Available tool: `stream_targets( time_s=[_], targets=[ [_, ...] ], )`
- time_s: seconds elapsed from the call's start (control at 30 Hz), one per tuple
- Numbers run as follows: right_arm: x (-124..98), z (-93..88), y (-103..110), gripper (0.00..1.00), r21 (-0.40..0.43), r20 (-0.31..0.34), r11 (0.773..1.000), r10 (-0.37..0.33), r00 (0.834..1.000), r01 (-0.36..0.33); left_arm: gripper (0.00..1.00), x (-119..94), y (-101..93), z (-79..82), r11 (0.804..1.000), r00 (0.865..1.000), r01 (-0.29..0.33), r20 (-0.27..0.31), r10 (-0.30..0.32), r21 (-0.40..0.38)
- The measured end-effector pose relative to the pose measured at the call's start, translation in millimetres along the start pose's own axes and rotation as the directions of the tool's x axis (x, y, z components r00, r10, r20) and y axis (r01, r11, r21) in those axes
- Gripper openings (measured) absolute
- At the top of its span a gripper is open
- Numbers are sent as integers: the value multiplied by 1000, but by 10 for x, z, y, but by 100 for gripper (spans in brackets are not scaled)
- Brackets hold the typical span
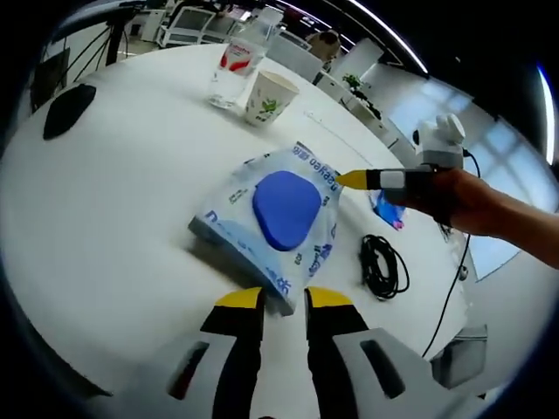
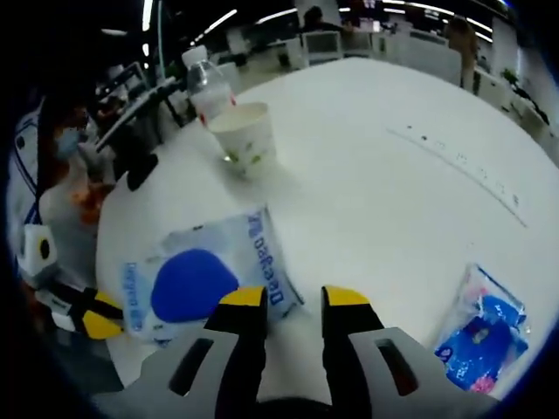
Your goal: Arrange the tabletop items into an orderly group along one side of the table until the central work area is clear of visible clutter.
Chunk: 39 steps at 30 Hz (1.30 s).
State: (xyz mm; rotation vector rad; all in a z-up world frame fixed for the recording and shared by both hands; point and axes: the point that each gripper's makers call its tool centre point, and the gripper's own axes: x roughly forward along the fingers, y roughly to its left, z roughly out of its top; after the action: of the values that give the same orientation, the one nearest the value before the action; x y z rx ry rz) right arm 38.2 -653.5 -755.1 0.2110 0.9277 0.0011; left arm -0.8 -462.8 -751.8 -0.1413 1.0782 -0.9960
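Note:
A pale wipes packet with a blue oval lid lies flat on the white table. My left gripper is shut on its near corner, which fills the narrow gap between the yellow tips. From the right, a hand brings my right gripper to the packet's far edge. In the right gripper view, a corner of the wipes packet reaches between the spread jaws of my right gripper, with bare table showing beside it. My left gripper sits at the packet's left edge.
A paper cup and a clear water bottle stand together near the far edge. A black mouse lies left. A coiled black cable and a small blue packet lie right.

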Motion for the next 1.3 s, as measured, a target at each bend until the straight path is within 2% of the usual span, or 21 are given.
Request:
stream_targets(
  time_s=[0.07,0.3,0.5,0.77,0.97,1.13,1.17,1.3],
  targets=[
    [-24,-18,28,21,-13,-4,1000,-5,1000,5,15,16,9,-52,1000,999,-10,-31,9,-9],
    [-25,-31,24,18,-15,-8,1000,1,1000,-1,9,64,32,-42,1000,999,-11,-37,11,-26],
    [-19,26,61,8,-37,13,999,-8,1000,8,6,91,7,-22,999,999,-7,-43,5,-33],
    [-89,9,112,2,-29,31,1000,10,999,-9,3,50,48,-2,1000,999,0,-41,-2,-26],
    [-152,-128,179,1,-33,23,999,30,999,-29,3,-49,181,13,999,999,-11,-35,10,-31],
    [-198,-338,295,0,-44,-12,997,61,998,-62,0,-160,359,64,999,999,-36,-23,36,-35],
    [-213,-401,326,0,-77,-31,994,71,997,-73,0,-184,415,80,999,999,-45,-23,44,-31],
    [-261,-477,442,0,-62,-24,994,90,996,-92,0,-249,559,164,998,998,-61,-11,61,-35]
  ],
)
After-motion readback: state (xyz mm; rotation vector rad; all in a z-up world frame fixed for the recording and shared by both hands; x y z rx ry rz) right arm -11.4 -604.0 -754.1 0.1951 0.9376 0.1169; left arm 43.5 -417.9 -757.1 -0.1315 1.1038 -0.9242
